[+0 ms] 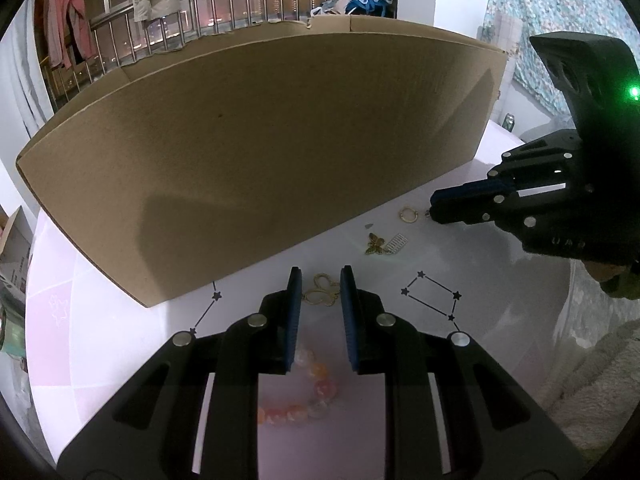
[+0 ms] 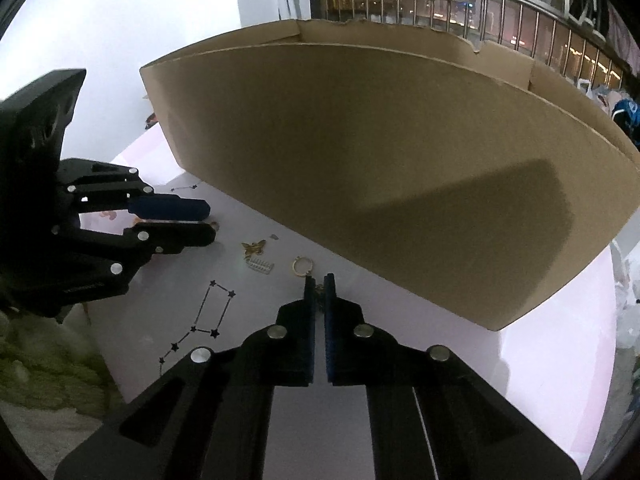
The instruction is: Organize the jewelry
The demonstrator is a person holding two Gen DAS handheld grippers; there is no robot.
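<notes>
Jewelry lies on a pale table in front of a large cardboard box [image 1: 260,152] [image 2: 400,160]. My left gripper [image 1: 320,276] [image 2: 210,222] has a gold looped pendant [image 1: 320,294] filling the narrow gap between its pads. A pink bead bracelet [image 1: 304,396] lies under its fingers. My right gripper [image 2: 319,280] [image 1: 434,208] is shut on a tiny gold charm [image 2: 320,292] at the table surface. Between the two grippers lie a gold ring [image 1: 408,215] [image 2: 301,266], a gold butterfly charm [image 1: 375,244] [image 2: 253,247] and a small silver comb-like clip [image 1: 397,243] [image 2: 260,266].
The tabletop [image 1: 500,280] carries a printed star pattern [image 1: 432,300] [image 2: 212,312]. A fluffy rug [image 1: 592,380] lies beyond its right edge and a green fleecy cloth [image 2: 40,368] sits near the left gripper. Behind the box are a railing and hanging clothes.
</notes>
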